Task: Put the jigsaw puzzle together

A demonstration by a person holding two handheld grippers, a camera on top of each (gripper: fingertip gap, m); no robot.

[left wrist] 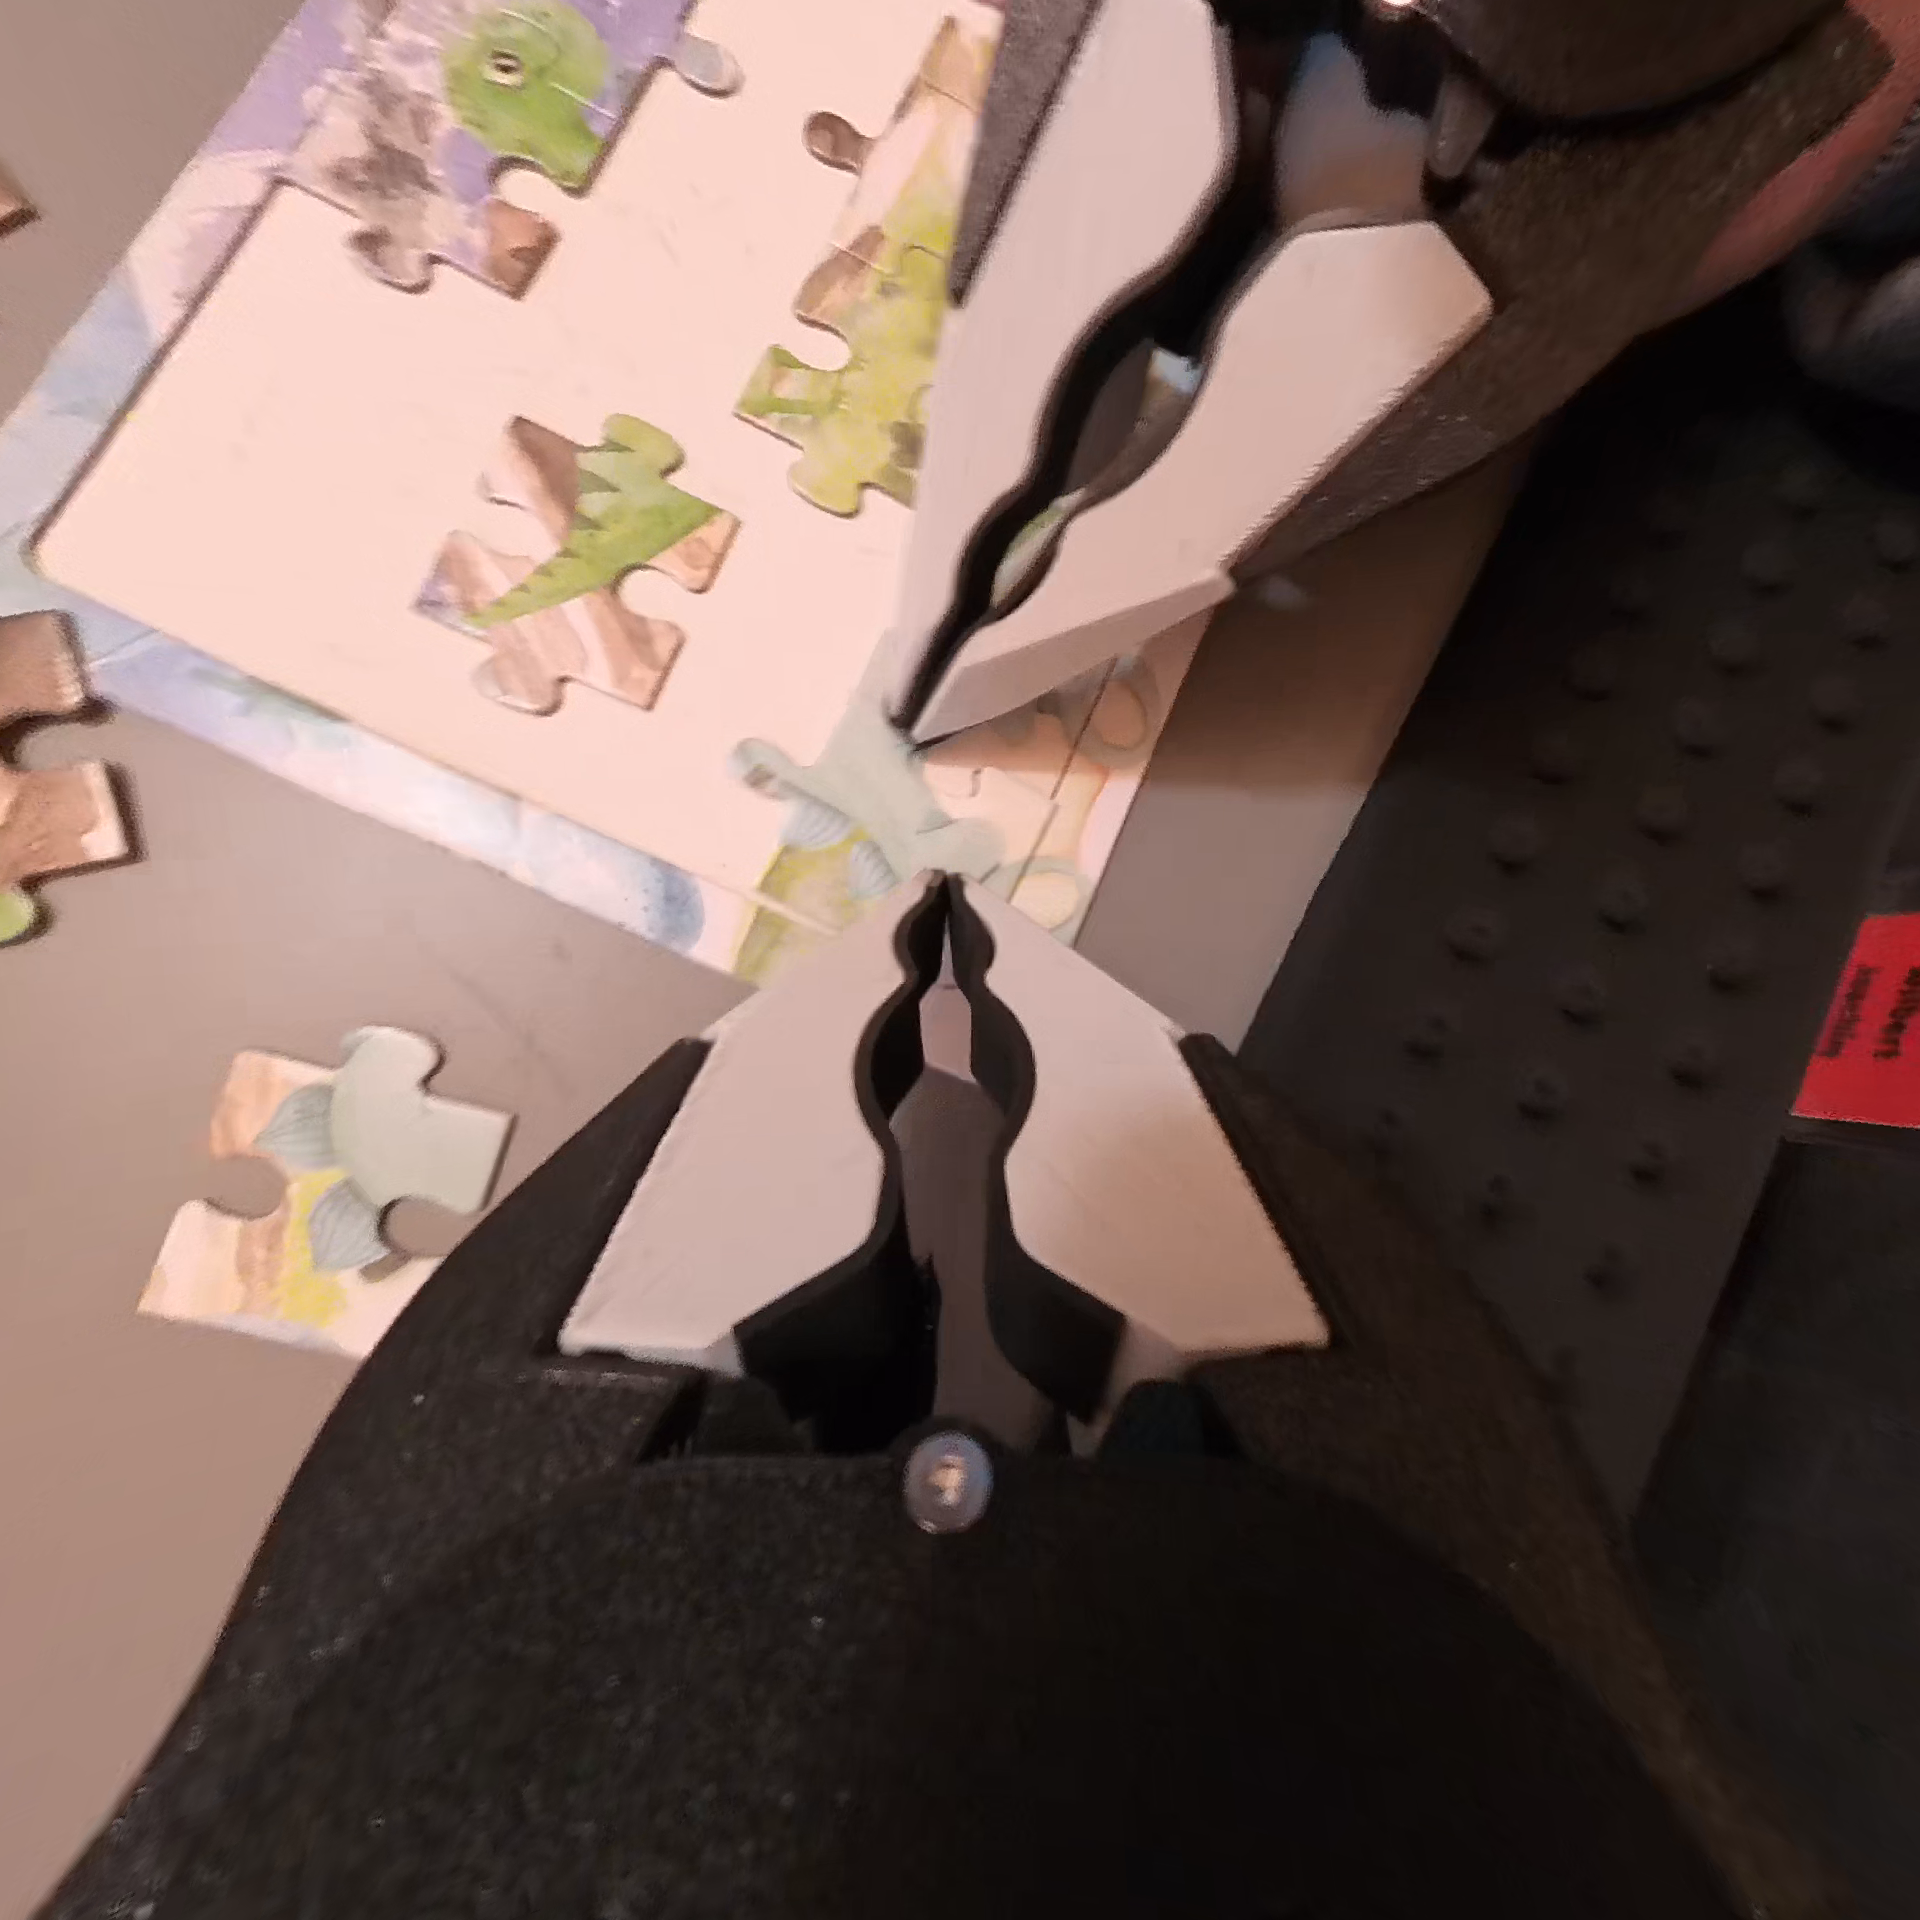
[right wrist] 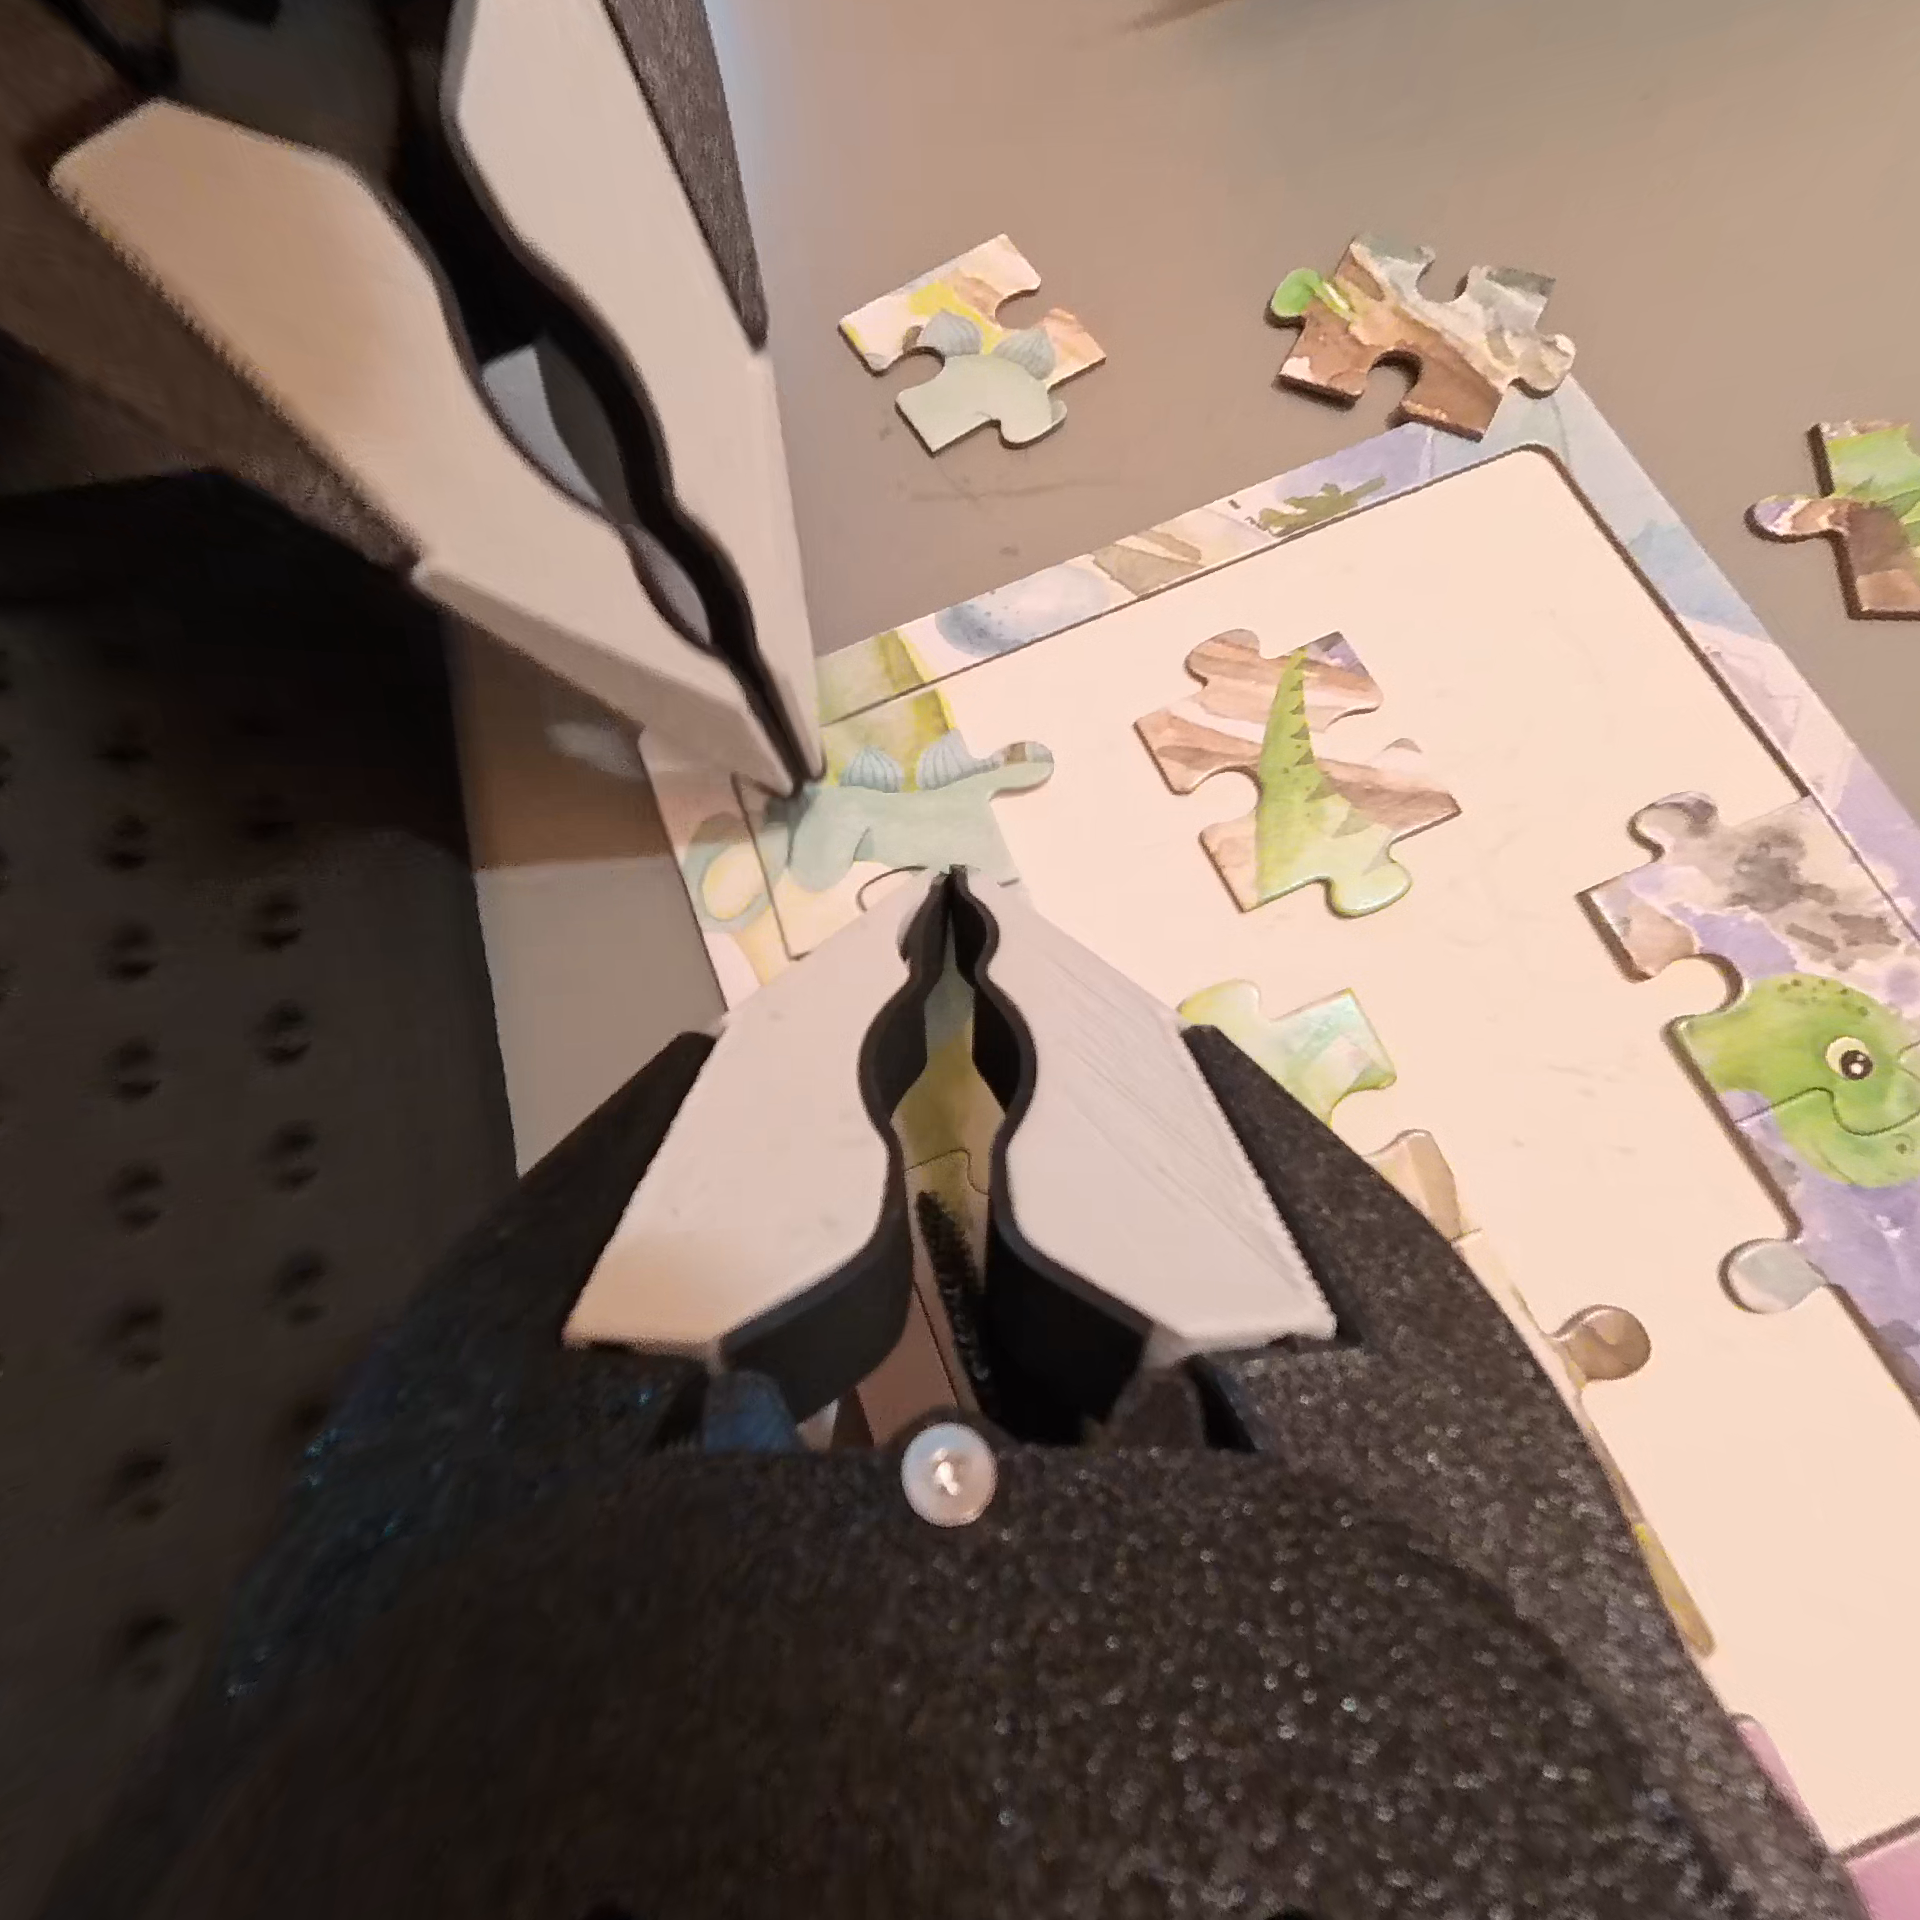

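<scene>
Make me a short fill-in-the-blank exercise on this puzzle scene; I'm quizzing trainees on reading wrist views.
1. Both the left hand-held gripper and the right hand-held gripper have their jaws ____.
2. Both tips meet on the pale blue-green dinosaur piece, which lies in a ____ of the puzzle tray.
3. The piece with the green spiked tail lies ____ in the tray, joined to nothing.
4. A matching pale dinosaur piece lies on the grey ____, outside the tray.

Missing words: shut; corner; alone; table
</scene>
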